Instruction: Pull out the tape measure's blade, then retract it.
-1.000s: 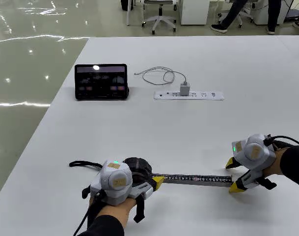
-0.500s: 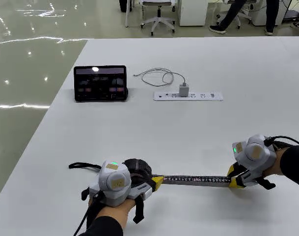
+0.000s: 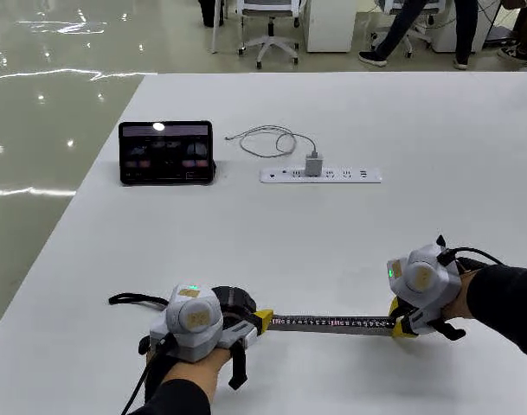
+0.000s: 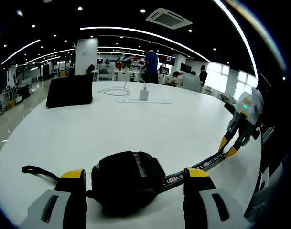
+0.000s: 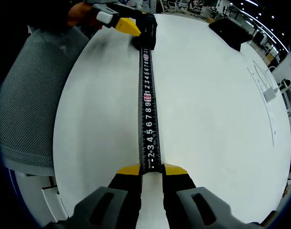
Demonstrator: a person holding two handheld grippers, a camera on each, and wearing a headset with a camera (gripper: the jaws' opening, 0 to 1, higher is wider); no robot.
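Blade (image 5: 147, 95) lies extended, right hand-held gripper (image 5: 151, 170) pinching its tip, left hand-held gripper (image 4: 135, 173) clamping case (image 4: 127, 183).

Clearly an open-plan office: swivel chair (image 3: 268, 41) at the top, glossy floor (image 3: 38, 104) at left, ceiling light strips (image 4: 135, 31) (plus an air-conditioning cassette (image 4: 168, 18)) overhead.

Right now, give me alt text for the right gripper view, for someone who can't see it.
The right gripper has its yellow-tipped jaws shut on the end of the blade, which runs straight across the white table to the tape measure case held in the left gripper. A tablet stands beyond.
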